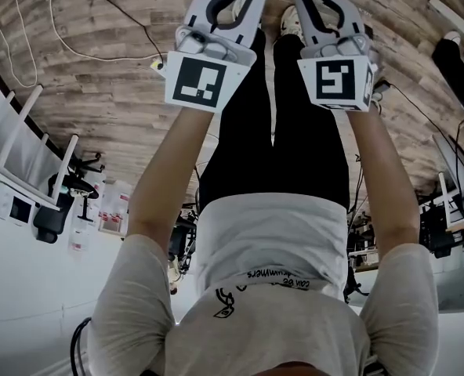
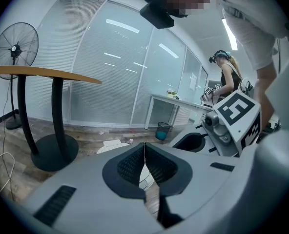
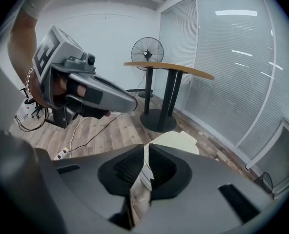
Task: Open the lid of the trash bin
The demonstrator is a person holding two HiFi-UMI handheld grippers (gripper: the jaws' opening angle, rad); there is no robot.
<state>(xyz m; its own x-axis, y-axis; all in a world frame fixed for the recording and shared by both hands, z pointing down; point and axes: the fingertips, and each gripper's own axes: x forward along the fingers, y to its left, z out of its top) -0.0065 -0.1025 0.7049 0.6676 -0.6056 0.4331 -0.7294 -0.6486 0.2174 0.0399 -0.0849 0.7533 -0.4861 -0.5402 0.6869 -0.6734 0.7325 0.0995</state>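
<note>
Left claw (image 2: 144,144) pressing its tips together, gripping nothing, right claw (image 3: 146,149) gaping by only a narrow slit, holding nothing, both hanging in the air clear of the white trash bin (image 3: 177,139), the bin sitting on the wooden floor (image 3: 103,130) beyond the tips

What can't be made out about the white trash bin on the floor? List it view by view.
Left gripper view: only the top of the white plastic trash bin shows; the left gripper hides its body.
Right gripper view: the bin's pale lid shows; the right gripper hides its front and base, so any pedal cannot be told.
Head view: the bin does not show at all.
</note>
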